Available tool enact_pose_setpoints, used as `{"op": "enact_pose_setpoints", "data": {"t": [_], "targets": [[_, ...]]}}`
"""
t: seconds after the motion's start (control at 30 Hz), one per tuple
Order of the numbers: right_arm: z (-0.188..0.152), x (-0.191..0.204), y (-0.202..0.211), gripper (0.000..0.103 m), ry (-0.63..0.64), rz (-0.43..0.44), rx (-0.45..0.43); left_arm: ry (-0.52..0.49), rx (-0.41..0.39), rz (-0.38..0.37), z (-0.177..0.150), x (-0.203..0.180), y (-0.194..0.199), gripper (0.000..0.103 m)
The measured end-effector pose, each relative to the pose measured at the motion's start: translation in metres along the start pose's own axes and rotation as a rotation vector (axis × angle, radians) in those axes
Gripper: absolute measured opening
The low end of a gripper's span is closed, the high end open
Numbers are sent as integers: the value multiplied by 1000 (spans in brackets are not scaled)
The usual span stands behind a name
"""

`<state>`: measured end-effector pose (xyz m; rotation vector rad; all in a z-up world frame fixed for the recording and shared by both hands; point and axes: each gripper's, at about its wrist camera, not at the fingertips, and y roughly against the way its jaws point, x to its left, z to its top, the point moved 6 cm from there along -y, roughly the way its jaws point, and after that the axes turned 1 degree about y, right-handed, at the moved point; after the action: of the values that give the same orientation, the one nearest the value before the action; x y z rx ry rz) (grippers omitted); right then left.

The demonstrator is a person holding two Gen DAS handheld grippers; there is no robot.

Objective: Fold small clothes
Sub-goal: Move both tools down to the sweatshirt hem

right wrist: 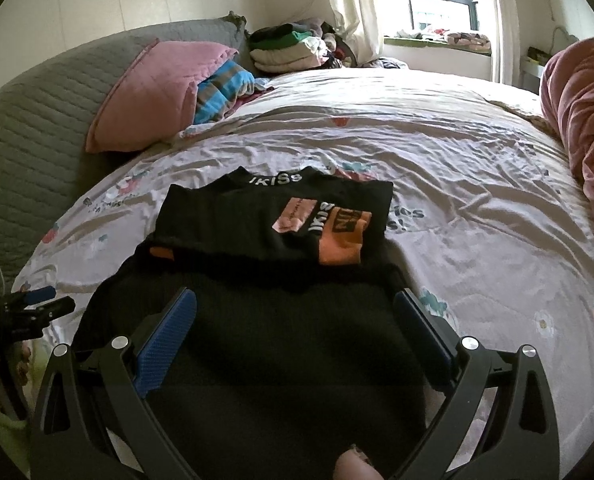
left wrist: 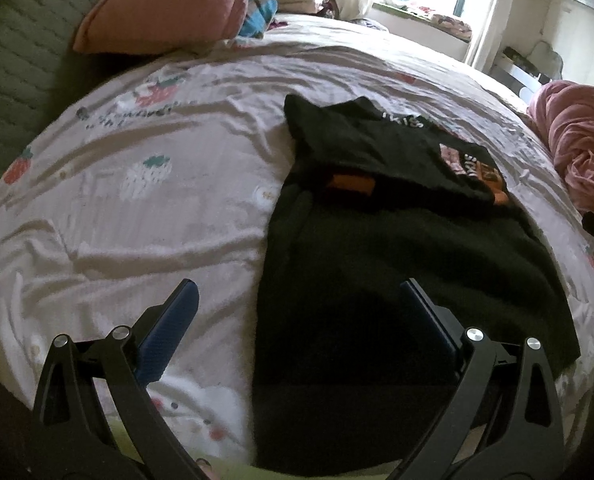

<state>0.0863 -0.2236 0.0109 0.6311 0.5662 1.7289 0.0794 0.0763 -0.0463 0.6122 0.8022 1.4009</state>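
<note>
A small black garment (left wrist: pixel 397 264) with orange and pink patches lies on the bed, its top part folded down over the lower part. It also shows in the right wrist view (right wrist: pixel 273 320). My left gripper (left wrist: pixel 297 292) is open and empty, hovering over the garment's near left edge. My right gripper (right wrist: pixel 295 300) is open and empty, above the garment's lower half. The left gripper (right wrist: pixel 37 304) also shows at the left edge of the right wrist view.
The strawberry-print sheet (right wrist: pixel 477 184) covers the bed. A pink pillow (right wrist: pixel 157 92) and a striped cloth (right wrist: pixel 221 88) lie at the head end. A stack of folded clothes (right wrist: pixel 289 48) sits behind. A pink blanket (right wrist: pixel 585 128) is bunched at the right.
</note>
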Motion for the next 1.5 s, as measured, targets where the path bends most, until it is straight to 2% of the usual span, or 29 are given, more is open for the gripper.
{"op": "enact_pose_setpoints", "data": {"t": [0.23,0.5,0.57,0.7,0.93,1.27,1.5], "targets": [[-6,-6,6,98,-3,-5,-1,32,40,-15,-13,22,3,93],[-18,-22,16,98,-12,-17,5,49,102,-94,-32,24,2,53],[-23,-27,19,98,-15,-23,10,51,126,-125,-37,21,0,48],[-31,-33,24,98,-13,-28,20,38,161,-125,-47,18,-4,41],[-52,-36,29,98,15,-24,63,39,216,-115,-64,20,-10,40],[-87,-38,28,98,30,-14,148,22,227,-116,-74,16,-6,33],[-107,-38,29,98,40,7,200,4,242,-119,-81,9,-7,32]]}}
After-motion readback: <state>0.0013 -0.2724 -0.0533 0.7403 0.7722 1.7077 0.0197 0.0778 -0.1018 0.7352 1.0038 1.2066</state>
